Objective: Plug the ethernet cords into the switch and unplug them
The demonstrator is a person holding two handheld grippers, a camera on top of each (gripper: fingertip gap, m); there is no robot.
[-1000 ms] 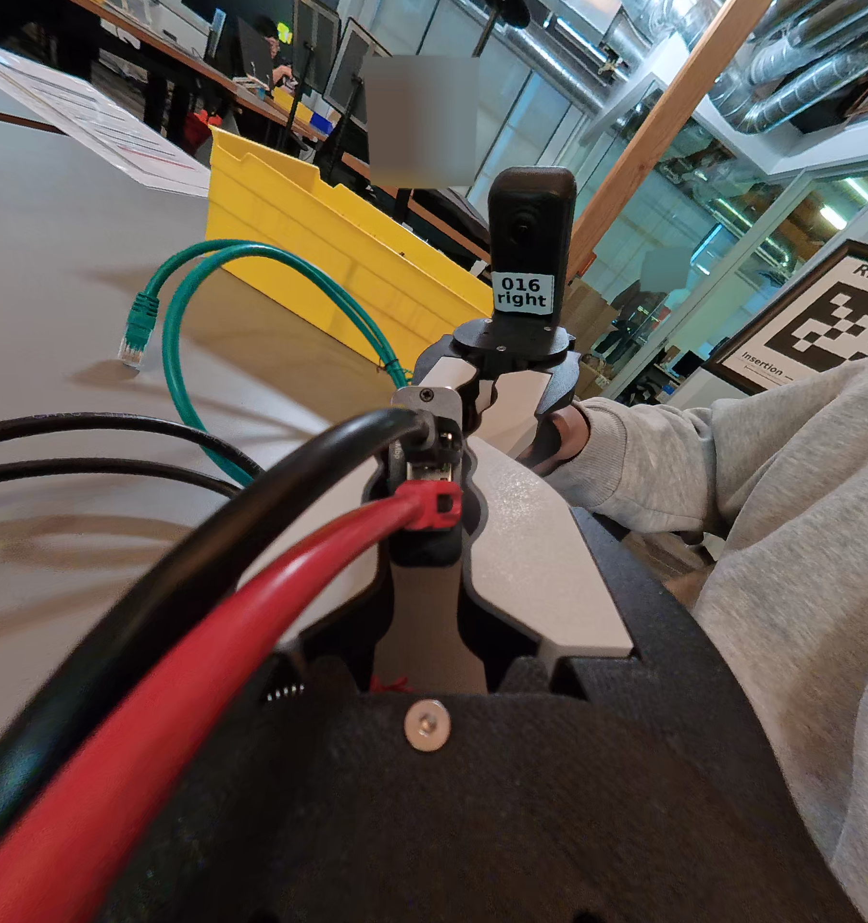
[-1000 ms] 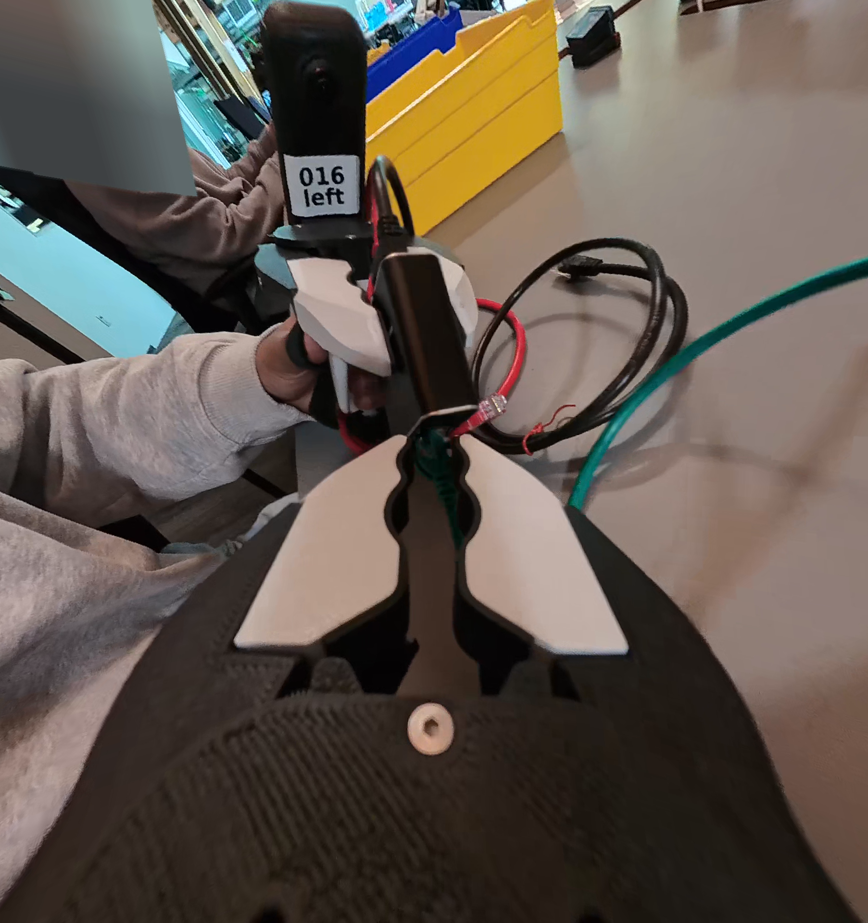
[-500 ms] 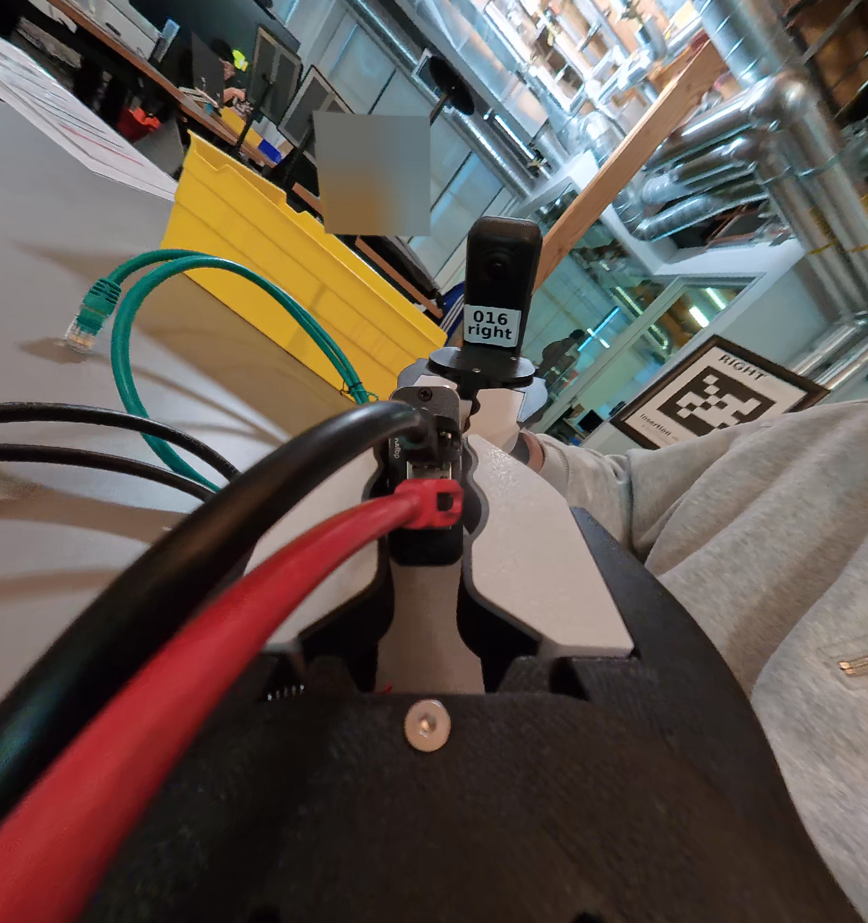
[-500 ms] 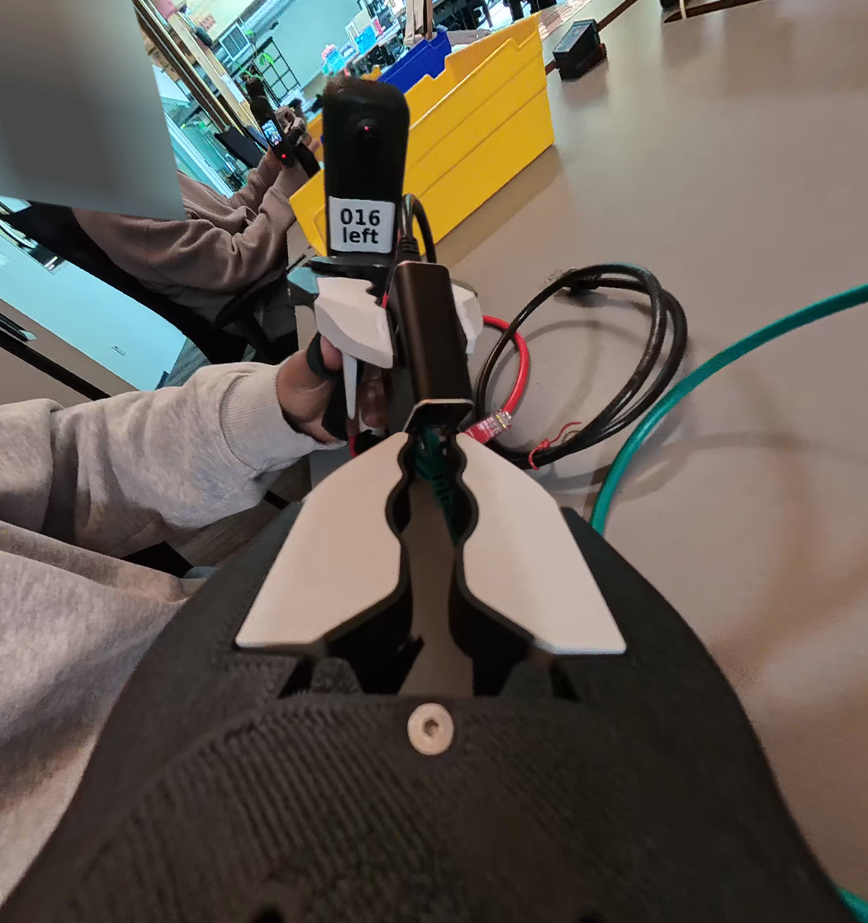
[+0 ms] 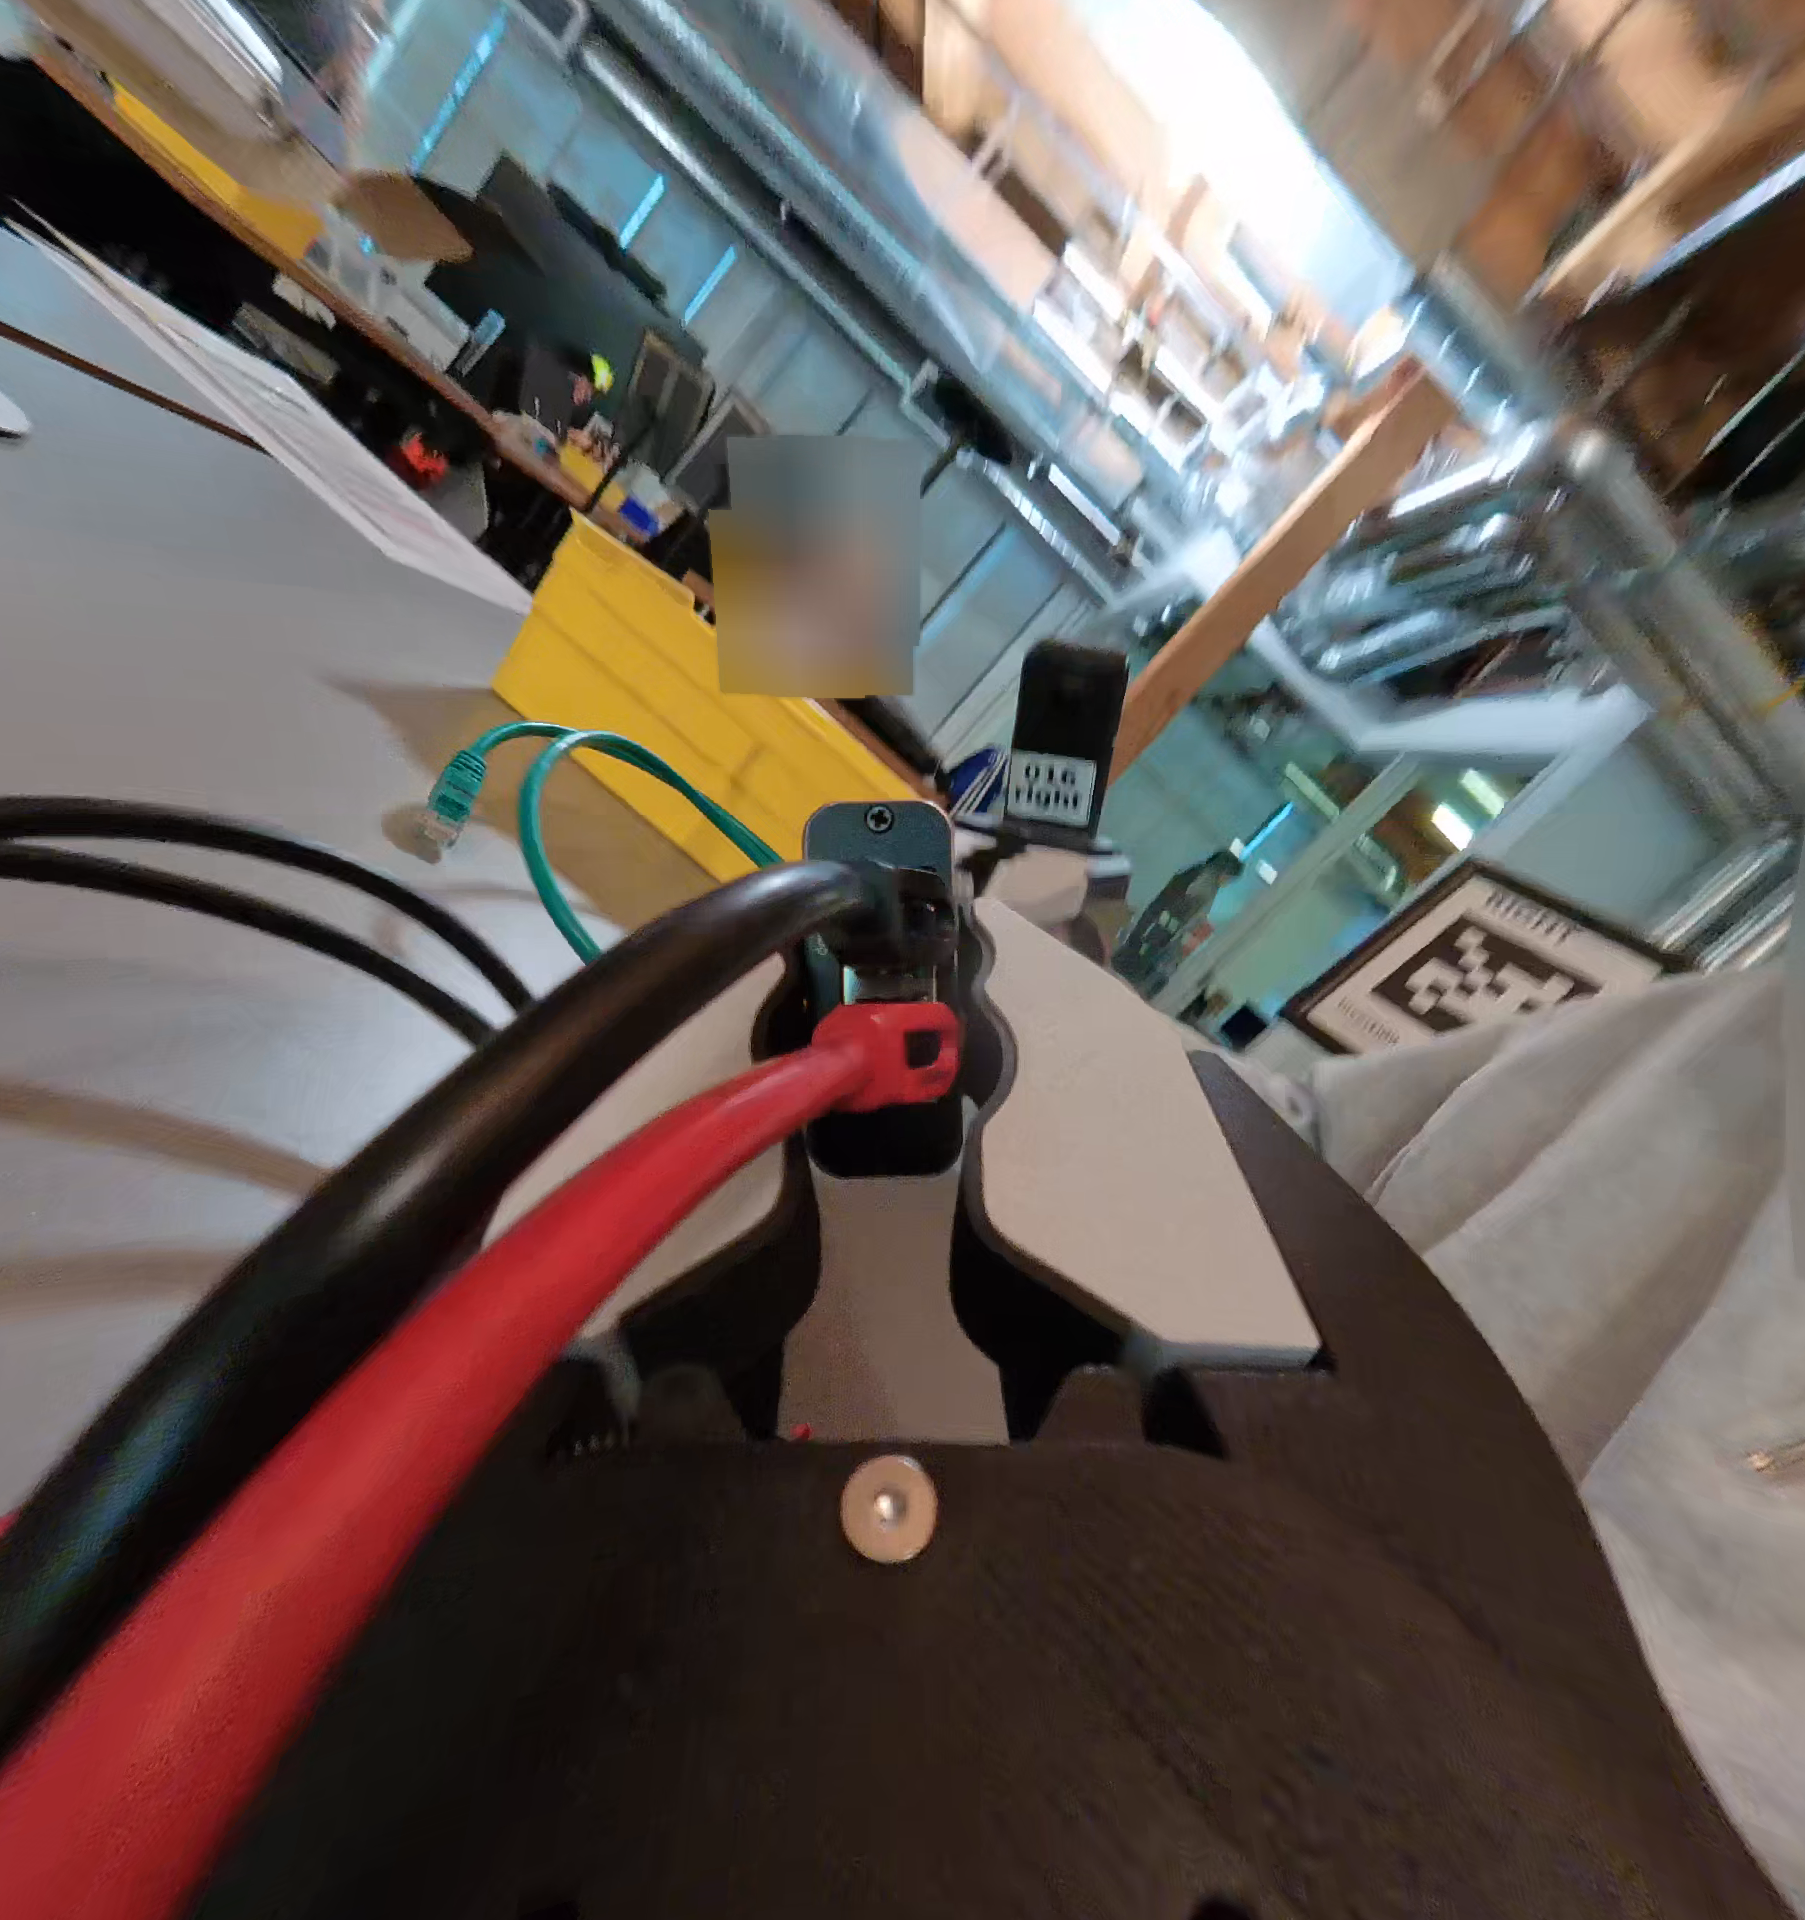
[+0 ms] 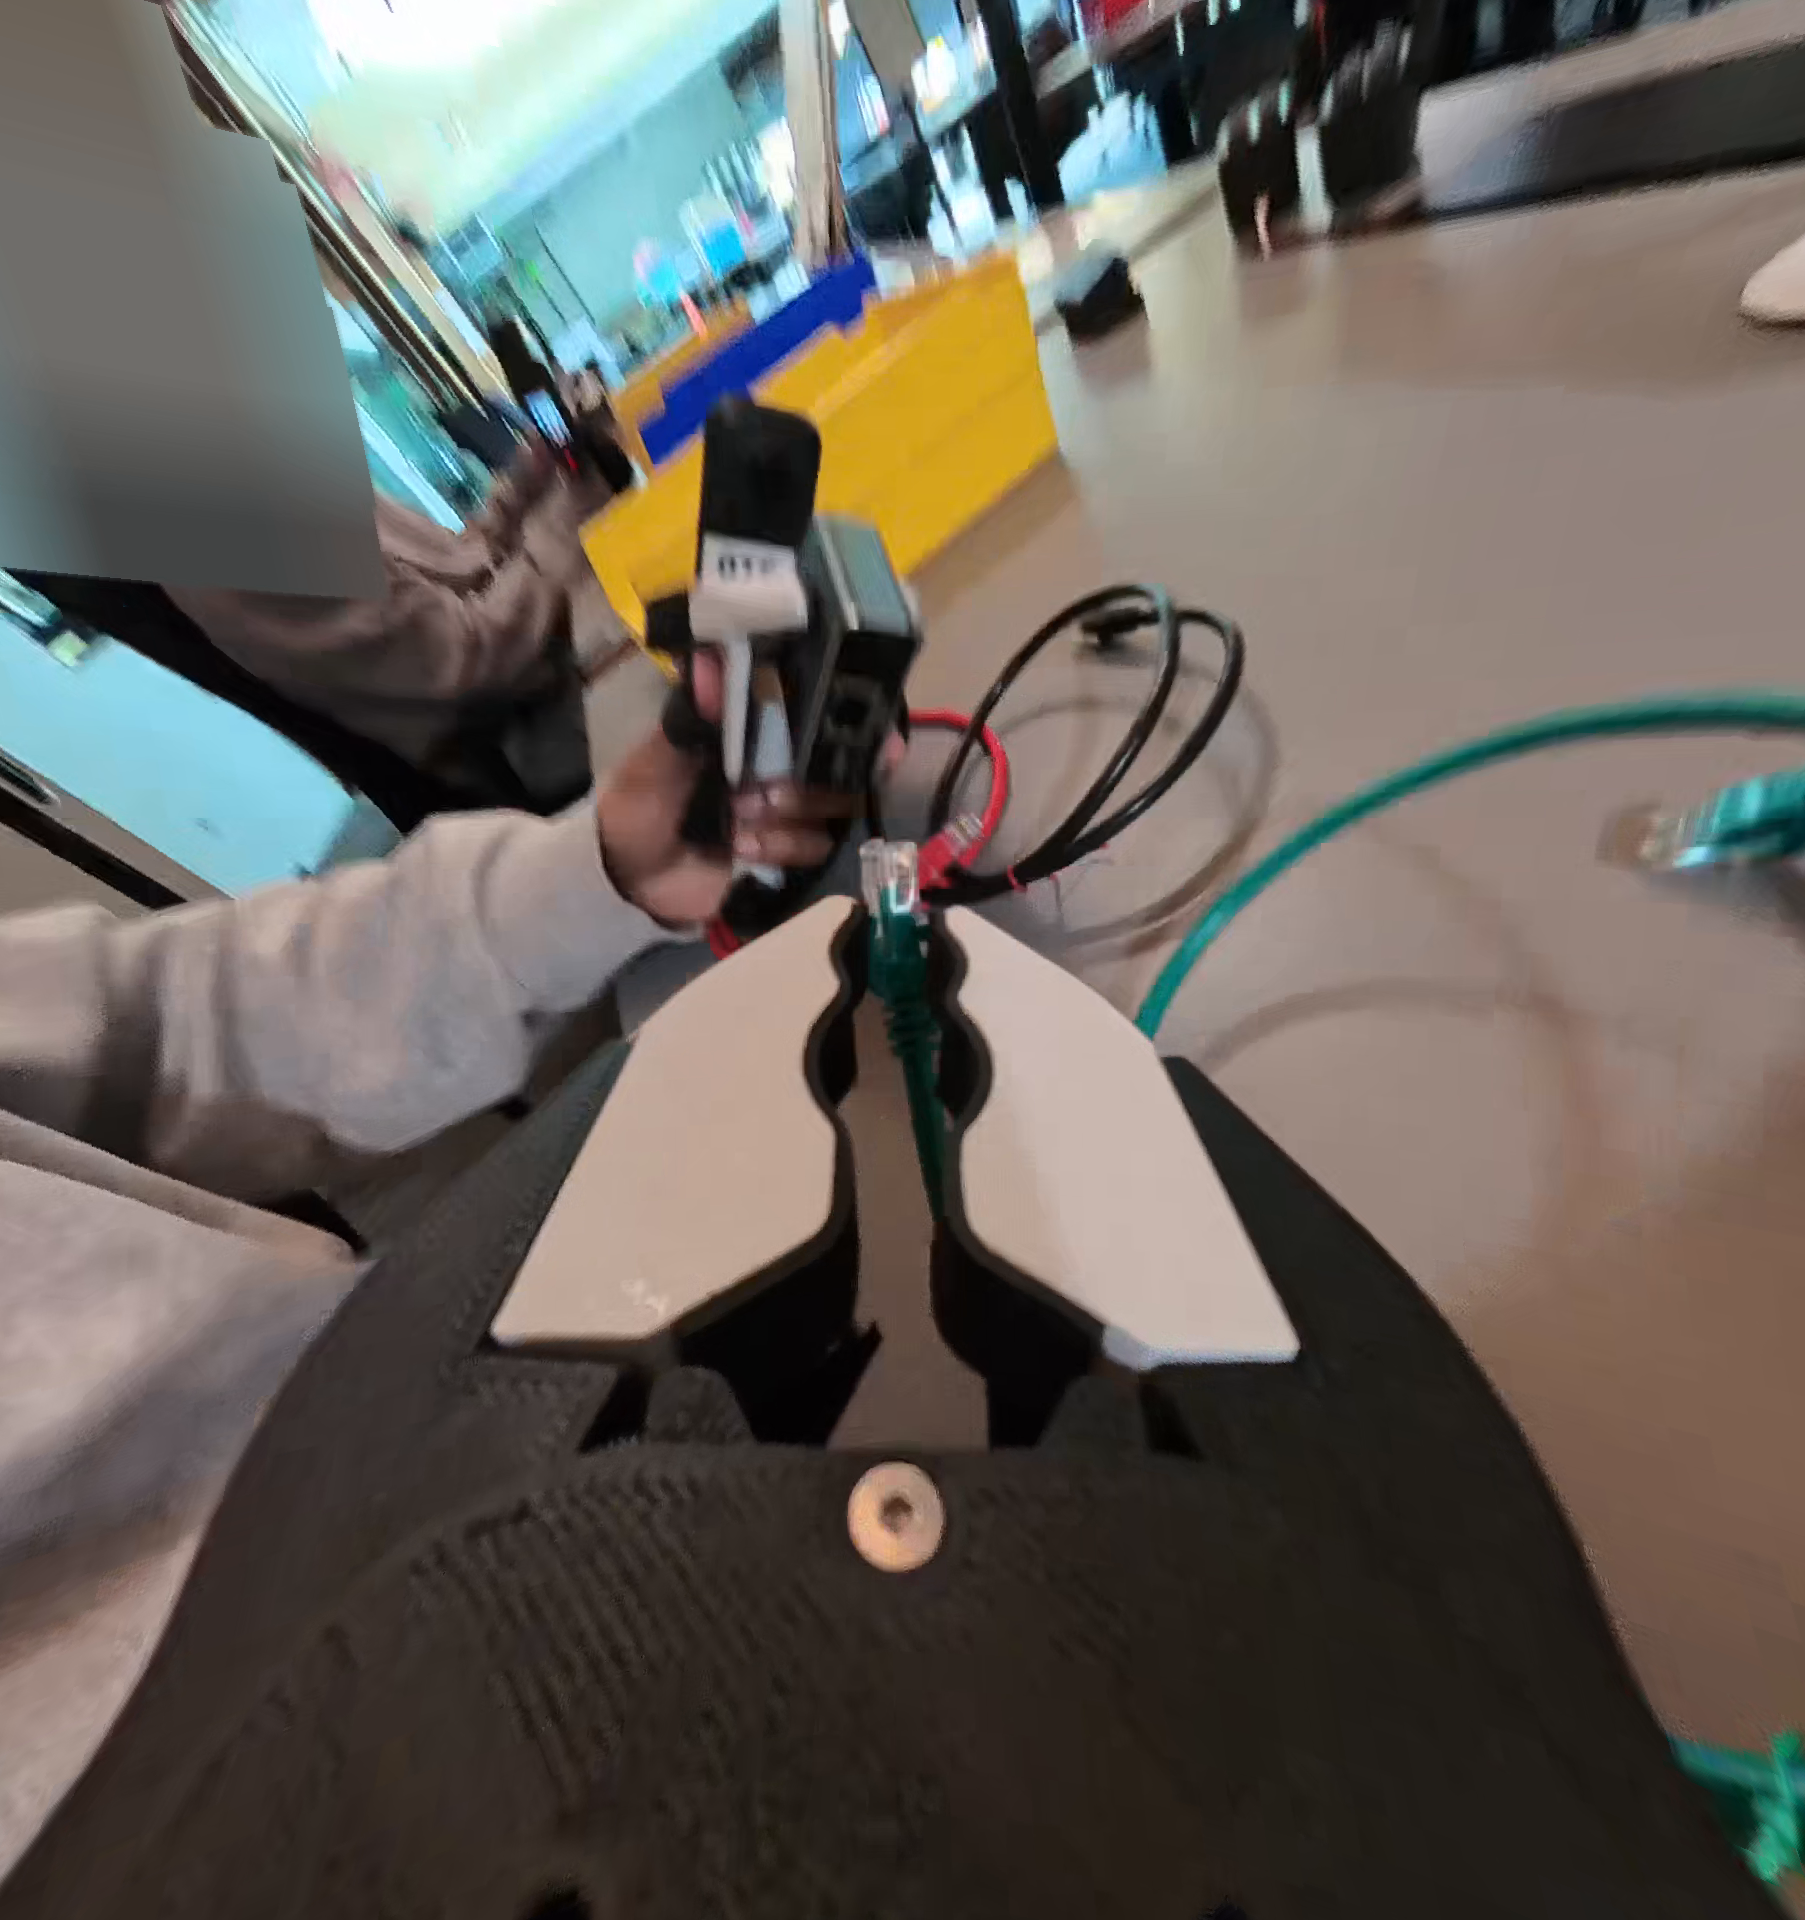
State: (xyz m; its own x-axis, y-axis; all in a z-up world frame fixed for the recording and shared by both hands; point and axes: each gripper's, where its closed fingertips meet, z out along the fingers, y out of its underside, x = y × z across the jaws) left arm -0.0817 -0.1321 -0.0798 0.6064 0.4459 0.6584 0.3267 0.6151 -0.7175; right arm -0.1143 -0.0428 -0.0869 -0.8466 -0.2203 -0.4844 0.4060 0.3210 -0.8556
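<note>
Two cords run into the switch (image 5: pixel 877 997) in the left wrist view: a thick black cord (image 5: pixel 378 1122) plugged in above and a red ethernet cord (image 5: pixel 524 1226) seated just below it. The left gripper (image 5: pixel 882 1039) is clamped on the switch, its pale fingers (image 5: pixel 1095 1143) pressing the dark body from both sides. Farther off on the grey tabletop (image 5: pixel 150 644), a green ethernet cord (image 5: pixel 607 758) loops in front of a yellow bin (image 5: pixel 659 675), with its free plug lying on the surface. A grey sleeve (image 5: pixel 1563 1164) fills the right edge.

From the right wrist view, the right gripper (image 6: pixel 893 914) is pinched narrow around the green cord's plug (image 6: pixel 893 883), whose clear tip pokes out past the fingertips. That plug is out of the switch (image 6: pixel 851 644), which hangs well apart, farther back, held up by the other gripper (image 6: pixel 773 665) in a person's hand (image 6: pixel 669 831). Beyond it, black cord (image 6: pixel 1137 727) coils lie on the tabletop (image 6: pixel 1449 499) beside a red loop (image 6: pixel 986 758). To the right, another green plug (image 6: pixel 1750 821) rests on the surface, blurred.
</note>
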